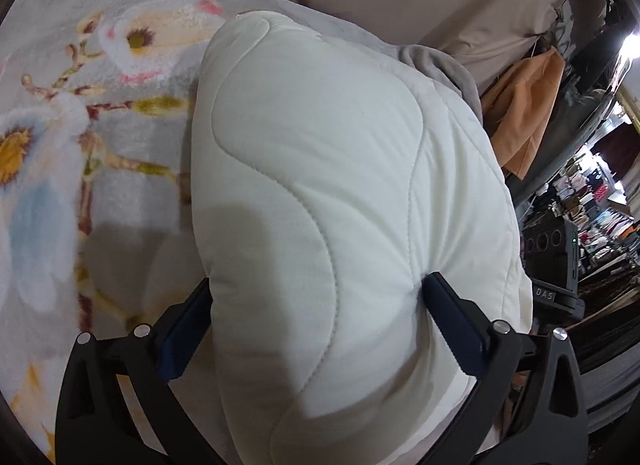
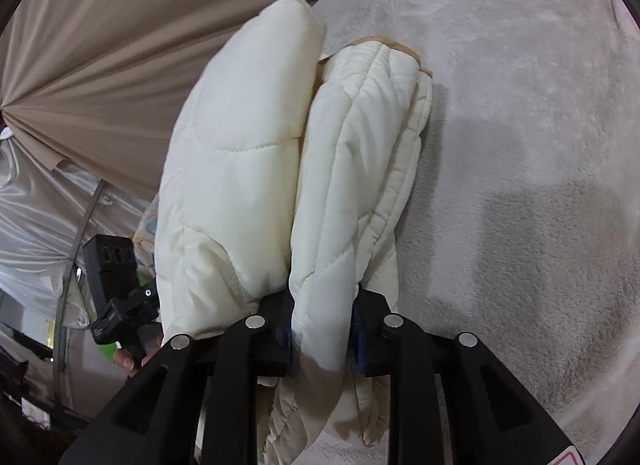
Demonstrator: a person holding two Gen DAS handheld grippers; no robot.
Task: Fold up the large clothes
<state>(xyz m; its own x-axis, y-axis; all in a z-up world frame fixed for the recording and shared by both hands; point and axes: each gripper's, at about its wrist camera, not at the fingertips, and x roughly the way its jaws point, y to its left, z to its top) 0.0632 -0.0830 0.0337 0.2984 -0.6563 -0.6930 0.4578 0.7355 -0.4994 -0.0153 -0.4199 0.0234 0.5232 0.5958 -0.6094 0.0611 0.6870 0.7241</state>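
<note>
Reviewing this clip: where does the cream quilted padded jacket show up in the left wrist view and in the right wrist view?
Left wrist: the cream quilted padded jacket fills the centre, bulging between the left gripper's blue pads.
Right wrist: the jacket hangs in two folded lobes at centre; the right gripper pinches the right lobe.
Shared landmark: the grey fleece blanket beneath, floral-printed in the left view.

Cream quilted puffer jacket (image 1: 320,193), bunched into thick padded folds, on a fleecy floral blanket (image 1: 60,145).
</note>
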